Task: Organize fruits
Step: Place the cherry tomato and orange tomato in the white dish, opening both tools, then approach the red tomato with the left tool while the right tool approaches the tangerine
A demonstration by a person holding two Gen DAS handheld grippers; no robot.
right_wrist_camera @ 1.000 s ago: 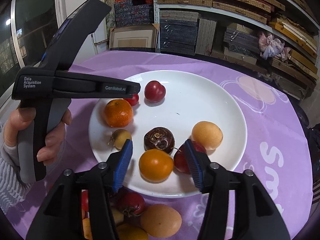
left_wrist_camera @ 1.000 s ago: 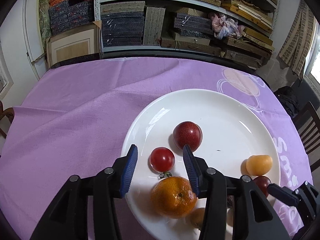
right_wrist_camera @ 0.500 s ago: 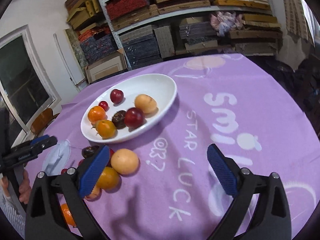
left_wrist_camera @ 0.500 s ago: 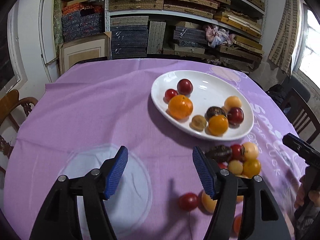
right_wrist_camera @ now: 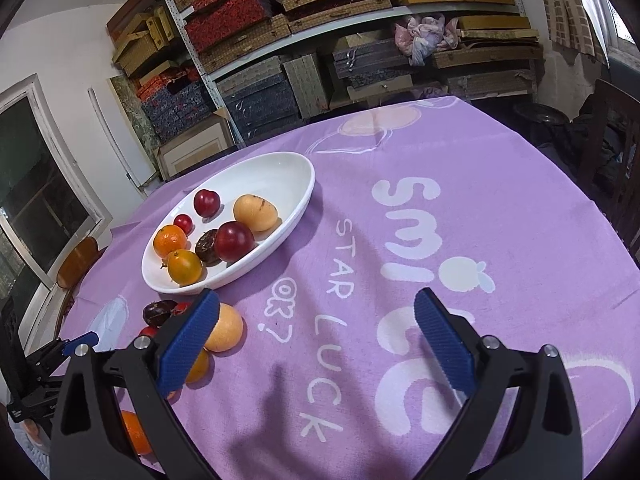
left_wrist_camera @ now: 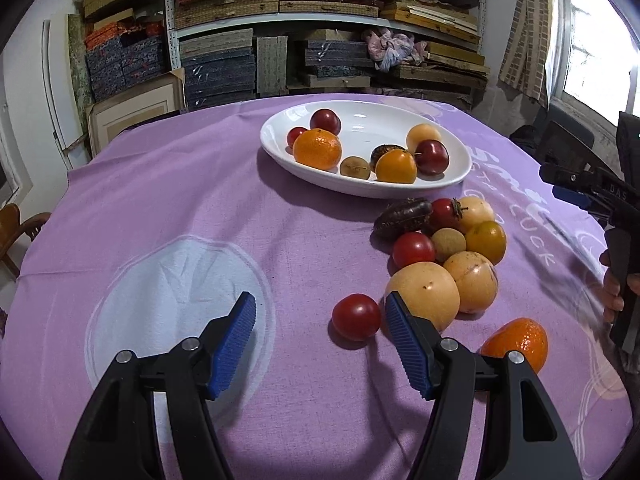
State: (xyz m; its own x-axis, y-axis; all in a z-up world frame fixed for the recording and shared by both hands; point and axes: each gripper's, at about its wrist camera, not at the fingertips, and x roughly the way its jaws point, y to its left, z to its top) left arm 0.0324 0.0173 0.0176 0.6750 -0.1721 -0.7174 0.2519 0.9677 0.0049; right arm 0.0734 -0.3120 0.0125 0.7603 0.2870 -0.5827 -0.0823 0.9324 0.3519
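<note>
A white oval plate [left_wrist_camera: 456,148] [right_wrist_camera: 296,204] holds several fruits, among them an orange [left_wrist_camera: 317,149] and a dark red plum [right_wrist_camera: 234,241]. Loose fruits lie on the purple cloth in front of it: a red tomato [left_wrist_camera: 356,317], a big yellow fruit [left_wrist_camera: 423,294], a dark passion fruit [left_wrist_camera: 403,218], an orange [left_wrist_camera: 518,342]. My left gripper [left_wrist_camera: 320,334] is open and empty, low over the cloth, with the tomato between its fingers' line. My right gripper [right_wrist_camera: 316,340] is wide open and empty, right of the pile; a yellow fruit [right_wrist_camera: 226,327] lies by its left finger.
The round table is covered by a purple cloth with white print [right_wrist_camera: 408,216]. Shelves of stacked boxes [left_wrist_camera: 320,40] stand behind the table. Wooden chairs stand at the left [left_wrist_camera: 16,224] and right [right_wrist_camera: 616,152]. The right gripper's body shows at the right edge of the left wrist view [left_wrist_camera: 600,188].
Both grippers have pulled back from the plate toward the table's front. The left gripper now sits lower, near the loose tomato. The right gripper opened wider after leaving the plate.
</note>
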